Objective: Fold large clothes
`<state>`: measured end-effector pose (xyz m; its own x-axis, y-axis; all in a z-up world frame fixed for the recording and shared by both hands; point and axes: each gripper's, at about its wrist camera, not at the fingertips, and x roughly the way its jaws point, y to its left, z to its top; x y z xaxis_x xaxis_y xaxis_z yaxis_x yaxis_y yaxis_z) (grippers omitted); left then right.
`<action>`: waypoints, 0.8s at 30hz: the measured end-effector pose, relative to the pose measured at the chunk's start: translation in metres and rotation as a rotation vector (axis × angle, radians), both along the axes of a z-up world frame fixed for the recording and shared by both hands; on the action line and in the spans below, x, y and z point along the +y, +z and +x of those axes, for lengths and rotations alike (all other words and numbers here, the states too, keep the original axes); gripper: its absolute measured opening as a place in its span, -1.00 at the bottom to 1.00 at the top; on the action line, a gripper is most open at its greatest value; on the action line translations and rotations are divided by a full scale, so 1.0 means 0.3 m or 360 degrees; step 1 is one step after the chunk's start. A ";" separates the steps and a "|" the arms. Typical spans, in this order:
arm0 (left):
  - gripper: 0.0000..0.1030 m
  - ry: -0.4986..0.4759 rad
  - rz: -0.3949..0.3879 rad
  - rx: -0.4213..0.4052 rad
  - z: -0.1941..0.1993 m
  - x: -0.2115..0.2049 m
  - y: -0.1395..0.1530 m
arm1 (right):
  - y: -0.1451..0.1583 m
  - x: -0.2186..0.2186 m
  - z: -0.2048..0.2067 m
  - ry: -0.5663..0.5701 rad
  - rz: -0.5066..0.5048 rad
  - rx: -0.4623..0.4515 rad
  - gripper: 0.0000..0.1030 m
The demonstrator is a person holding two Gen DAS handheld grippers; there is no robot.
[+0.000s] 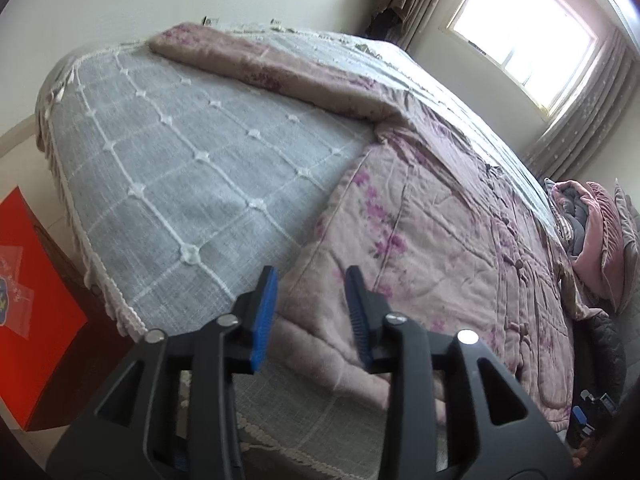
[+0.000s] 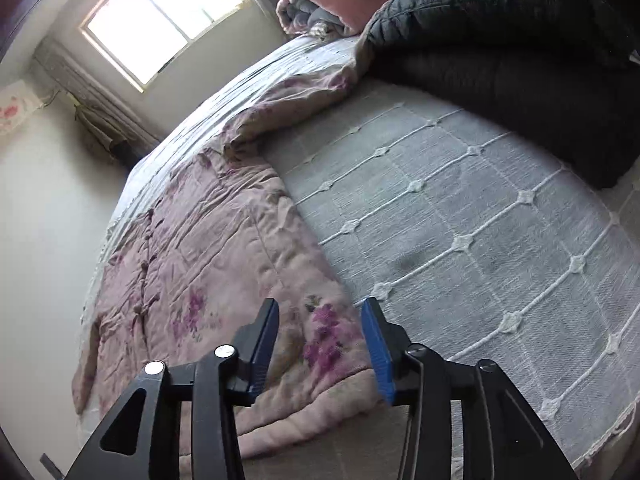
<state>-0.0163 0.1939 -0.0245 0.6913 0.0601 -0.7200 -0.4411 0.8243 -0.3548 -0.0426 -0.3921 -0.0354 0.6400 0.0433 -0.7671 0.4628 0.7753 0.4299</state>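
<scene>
A large pink padded garment with purple flowers and a row of knot buttons [image 1: 432,240] lies spread flat on the grey bedspread [image 1: 180,168], one sleeve stretched toward the far bed edge. It also shows in the right wrist view [image 2: 208,264]. My left gripper [image 1: 310,312] is open and empty, hovering just above the garment's near hem corner. My right gripper [image 2: 320,340] is open and empty above the opposite hem corner, with the purple flower print between its blue pads.
A black puffy jacket [image 2: 520,52] lies at the bed's far right in the right wrist view, with folded pink and grey bedding [image 2: 328,0] behind it. A red box [image 1: 28,292] stands on the floor left of the bed. A bright window [image 1: 524,36] is behind.
</scene>
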 end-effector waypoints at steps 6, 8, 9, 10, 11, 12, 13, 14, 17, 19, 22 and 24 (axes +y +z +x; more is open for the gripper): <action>0.17 -0.0128 0.0042 0.0003 0.112 -0.140 0.053 | -0.009 0.021 0.026 0.0032 -0.0024 0.0003 0.03; 0.19 -0.0200 0.0009 0.0007 0.157 -0.197 0.080 | -0.019 0.010 0.028 0.0017 -0.0010 0.0011 0.04; 0.21 -0.0265 -0.0023 0.0015 0.193 -0.241 0.107 | -0.025 0.004 0.030 0.0011 -0.0002 0.0015 0.04; 0.29 -0.0315 -0.0042 0.0016 0.218 -0.275 0.128 | -0.029 -0.003 0.030 0.0004 0.0005 0.0019 0.04; 0.39 -0.0371 -0.0063 0.0011 0.246 -0.315 0.151 | -0.032 -0.011 0.032 -0.0006 0.0010 0.0024 0.04; 0.43 -0.0434 -0.0071 0.0010 0.286 -0.368 0.183 | -0.034 -0.019 0.036 -0.0017 0.0011 0.0026 0.04; 0.51 -0.0469 -0.0052 0.0015 0.317 -0.410 0.207 | -0.033 -0.024 0.042 -0.0026 0.0008 0.0024 0.04; 0.54 -0.0499 -0.0033 0.0023 0.347 -0.446 0.226 | -0.033 -0.028 0.046 -0.0032 0.0002 0.0023 0.04; 0.64 -0.0597 -0.0066 0.0059 0.471 -0.541 0.261 | -0.033 -0.037 0.064 -0.0039 -0.0017 0.0031 0.05; 0.79 -0.0596 -0.0114 0.0051 0.557 -0.573 0.223 | -0.044 -0.044 0.088 -0.0030 0.0011 0.0049 0.05; 0.82 -0.0518 -0.0010 0.0092 0.628 -0.592 0.075 | -0.058 -0.046 0.134 0.0009 0.0038 0.0081 0.06; 0.82 -0.0489 0.0046 0.0244 0.660 -0.576 -0.027 | -0.060 -0.043 0.174 0.0048 0.0015 0.0108 0.06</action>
<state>0.1817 0.0211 -0.0327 0.5642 -0.1123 -0.8180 -0.2173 0.9356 -0.2783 0.0095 -0.4049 -0.0534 0.5849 0.0693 -0.8082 0.4676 0.7854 0.4057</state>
